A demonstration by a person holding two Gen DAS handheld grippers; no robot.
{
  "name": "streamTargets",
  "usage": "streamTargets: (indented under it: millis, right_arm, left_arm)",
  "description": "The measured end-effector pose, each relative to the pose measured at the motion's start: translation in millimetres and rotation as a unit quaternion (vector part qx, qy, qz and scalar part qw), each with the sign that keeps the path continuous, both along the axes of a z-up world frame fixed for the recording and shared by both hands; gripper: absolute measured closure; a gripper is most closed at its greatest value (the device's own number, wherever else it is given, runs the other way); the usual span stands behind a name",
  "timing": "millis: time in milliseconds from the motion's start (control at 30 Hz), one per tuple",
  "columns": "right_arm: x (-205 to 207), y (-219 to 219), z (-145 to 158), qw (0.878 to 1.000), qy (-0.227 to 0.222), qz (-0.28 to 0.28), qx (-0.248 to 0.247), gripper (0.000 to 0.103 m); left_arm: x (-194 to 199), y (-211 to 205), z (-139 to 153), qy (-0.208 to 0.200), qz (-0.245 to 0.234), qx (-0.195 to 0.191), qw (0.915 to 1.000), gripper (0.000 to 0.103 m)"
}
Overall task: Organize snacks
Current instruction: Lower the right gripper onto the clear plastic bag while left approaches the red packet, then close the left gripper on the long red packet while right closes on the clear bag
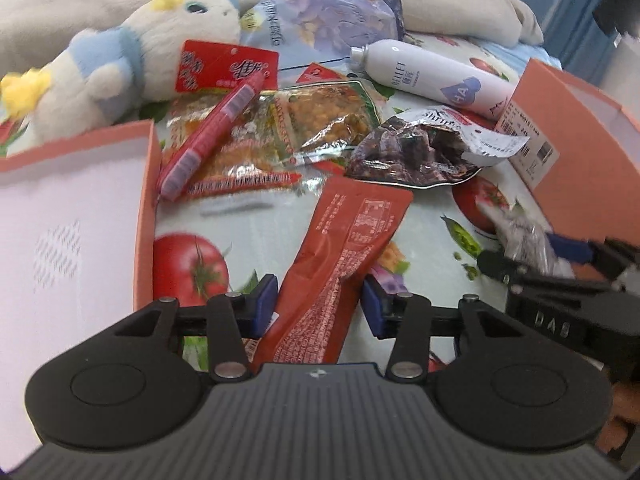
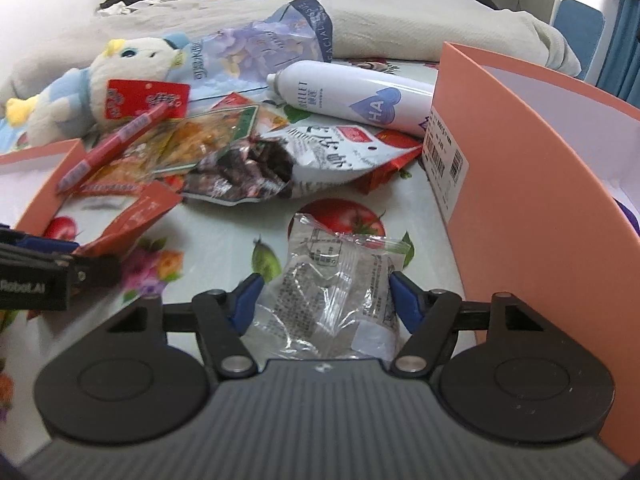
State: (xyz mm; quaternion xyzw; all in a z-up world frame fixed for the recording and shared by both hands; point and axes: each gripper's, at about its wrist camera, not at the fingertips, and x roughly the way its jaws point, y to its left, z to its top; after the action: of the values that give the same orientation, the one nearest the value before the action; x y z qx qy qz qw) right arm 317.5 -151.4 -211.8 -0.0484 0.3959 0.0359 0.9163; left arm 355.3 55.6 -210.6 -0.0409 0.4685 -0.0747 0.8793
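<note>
Nearest the left wrist camera, the left gripper (image 1: 320, 304) is seen with a long red snack packet (image 1: 340, 264) between its blue fingers (image 1: 264, 300). The left pad lies against the packet's edge; at the right pad, contact cannot be confirmed, so a firm grip cannot be told.

Nearest the right wrist camera, the right gripper (image 2: 324, 304) is closed on a crinkled clear-wrapped snack (image 2: 332, 288), both fingers (image 2: 406, 304) pressing its sides. This snack is held just beside the outer wall of the pink box (image 2: 520, 208) at the right edge of the surface.

The supporting surface is a cloth printed with tomatoes and flowers (image 1: 248, 216); whether a tabletop or a bed lies under it cannot be told.

A second pink box (image 1: 146, 208), white inside, is noted at the left edge.

Between the two boxes a loose pile of snacks is recorded: a thin red stick packet (image 1: 208, 136) lying across clear packets of yellow-orange snacks (image 1: 320, 120), and an opened bag of dark wrapped pieces (image 1: 412, 152) to their right.

Toward the far edge a white spray bottle (image 1: 432, 76) lies on its side, touching the right box's corner. A facial tissue pack (image 1: 320, 16) and a white-and-blue plush toy (image 1: 132, 64) lie beyond the pile, with a red card (image 1: 224, 66) resting against the toy.
</note>
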Motion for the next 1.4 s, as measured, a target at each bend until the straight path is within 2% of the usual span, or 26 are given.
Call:
streamTargets:
  millis: [200, 333, 533, 800, 1033, 1100, 1133, 1400]
  right_arm:
    - [-25, -2, 4, 1.000, 0.005, 0.018, 0.008, 0.034]
    - [-43, -10, 11, 0.999, 0.014, 0.027, 0.033, 0.036]
    - [-66, -18, 11, 0.998, 0.026, 0.043, 0.029, 0.037]
    - [-77, -24, 18, 0.997, 0.046, 0.056, 0.022, 0.040]
    - [-79, -26, 18, 0.997, 0.056, 0.055, 0.026, 0.047]
    - [-79, -28, 21, 0.996, 0.059, 0.055, 0.035, 0.052]
    - [-80, -28, 22, 0.996, 0.060, 0.056, 0.037, 0.059]
    - [-84, -39, 42, 0.995, 0.055, 0.057, 0.064, 0.063]
  left_arm:
    - [-31, -6, 4, -0.003, 0.055, -0.034, 0.9979, 0.052]
    - [-52, -10, 7, -0.004, 0.083, -0.053, 0.9952, 0.052]
    - [-77, -18, 8, 0.000, 0.113, -0.059, 0.9919, 0.052]
    - [-103, -29, 17, -0.001, 0.128, -0.090, 0.9877, 0.052]
    - [-115, -41, 25, 0.000, 0.109, -0.083, 0.9906, 0.052]
    - [-116, -40, 28, -0.002, 0.111, -0.084, 0.9902, 0.052]
    - [-116, -39, 30, -0.003, 0.114, -0.084, 0.9899, 0.052]
    - [-117, -37, 50, -0.013, 0.129, -0.078, 0.9884, 0.052]
